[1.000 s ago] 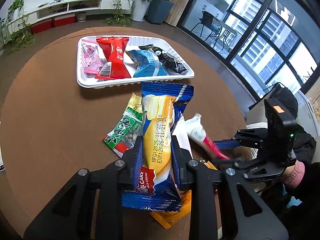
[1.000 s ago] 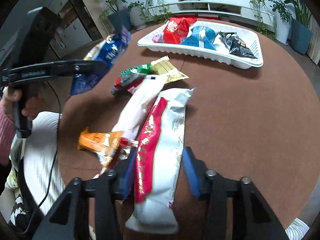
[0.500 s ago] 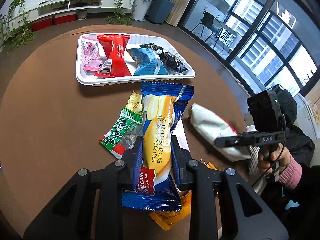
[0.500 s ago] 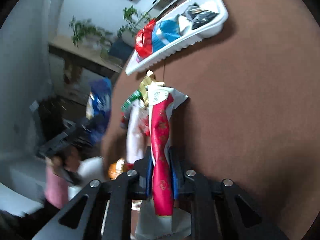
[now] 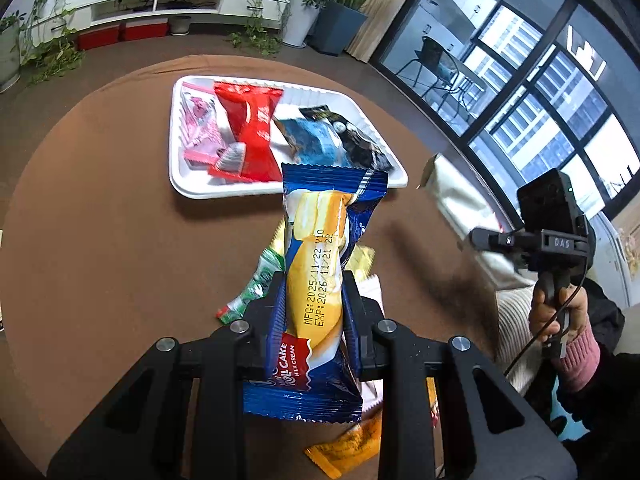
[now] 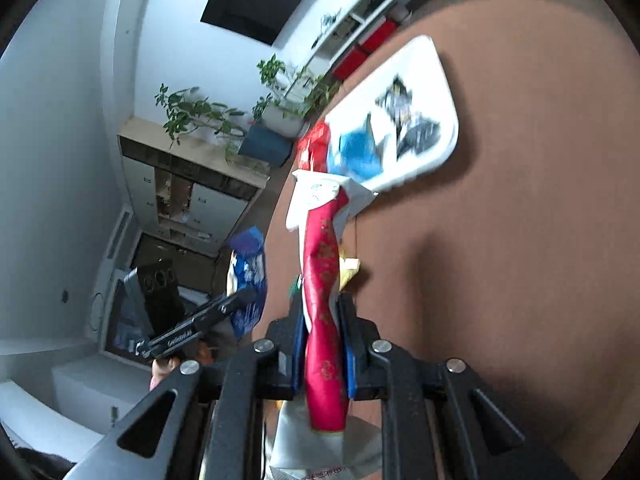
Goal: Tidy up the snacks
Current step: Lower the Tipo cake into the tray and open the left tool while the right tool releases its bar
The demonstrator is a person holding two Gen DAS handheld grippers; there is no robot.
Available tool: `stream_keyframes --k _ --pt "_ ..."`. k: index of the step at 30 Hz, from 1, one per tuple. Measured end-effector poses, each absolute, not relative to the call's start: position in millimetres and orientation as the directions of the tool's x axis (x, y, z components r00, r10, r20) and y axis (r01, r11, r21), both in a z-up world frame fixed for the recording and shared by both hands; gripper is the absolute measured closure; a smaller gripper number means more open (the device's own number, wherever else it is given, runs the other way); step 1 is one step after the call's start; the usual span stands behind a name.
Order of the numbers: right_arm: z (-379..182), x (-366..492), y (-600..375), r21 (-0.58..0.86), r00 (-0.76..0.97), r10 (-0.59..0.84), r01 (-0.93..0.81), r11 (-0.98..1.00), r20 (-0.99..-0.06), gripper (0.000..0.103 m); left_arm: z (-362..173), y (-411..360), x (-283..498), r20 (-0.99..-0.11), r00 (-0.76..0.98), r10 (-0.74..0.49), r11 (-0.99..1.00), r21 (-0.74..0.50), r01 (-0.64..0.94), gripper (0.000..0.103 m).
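A cake pack [image 5: 316, 280] is clamped in the left gripper [image 5: 314, 300], a red-white pack [image 6: 324, 300] in the right gripper [image 6: 322, 320]; crowding at the tray's [image 5: 178, 176] near edge could cause a collision.

One white tray [image 5: 182, 176] on the counter [image 5: 100, 240], four snack packets in it, pink [image 5: 198, 128], red [image 5: 250, 132], light blue [image 5: 316, 142], black [image 5: 360, 148], two packets held aloft, one per tongs, a blue roll cake [image 5: 316, 280] and a red-and-white pack [image 6: 324, 280], one green packet [image 5: 256, 284], one orange packet [image 5: 352, 444].
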State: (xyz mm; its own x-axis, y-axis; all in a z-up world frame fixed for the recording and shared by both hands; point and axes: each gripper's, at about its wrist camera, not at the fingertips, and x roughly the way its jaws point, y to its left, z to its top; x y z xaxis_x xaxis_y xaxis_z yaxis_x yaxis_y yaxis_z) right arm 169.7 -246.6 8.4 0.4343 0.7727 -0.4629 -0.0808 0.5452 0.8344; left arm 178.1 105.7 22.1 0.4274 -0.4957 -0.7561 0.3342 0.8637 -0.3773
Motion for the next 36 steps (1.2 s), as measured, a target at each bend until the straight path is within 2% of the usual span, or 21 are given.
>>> stream_keyframes --k 14,29,36 --pt "22.0 250.6 -281.9 0.719 0.546 0.619 -0.044 0.693 -0.564 0.086 27.6 118.9 248.9 -0.778 0.474 -0.412 0.911 -0.345 0.225 0.079" --pt "13.7 312.0 -269.5 0.596 0.545 0.527 -0.060 0.801 -0.652 0.086 17.2 125.9 314.4 -0.787 0.499 -0.363 0.927 -0.360 0.108 0.079" --pt "9.2 325.2 -259.3 0.506 0.554 0.451 -0.060 0.860 -0.700 0.084 3.8 118.1 334.6 -0.797 0.521 -0.305 0.947 -0.312 0.077 0.077"
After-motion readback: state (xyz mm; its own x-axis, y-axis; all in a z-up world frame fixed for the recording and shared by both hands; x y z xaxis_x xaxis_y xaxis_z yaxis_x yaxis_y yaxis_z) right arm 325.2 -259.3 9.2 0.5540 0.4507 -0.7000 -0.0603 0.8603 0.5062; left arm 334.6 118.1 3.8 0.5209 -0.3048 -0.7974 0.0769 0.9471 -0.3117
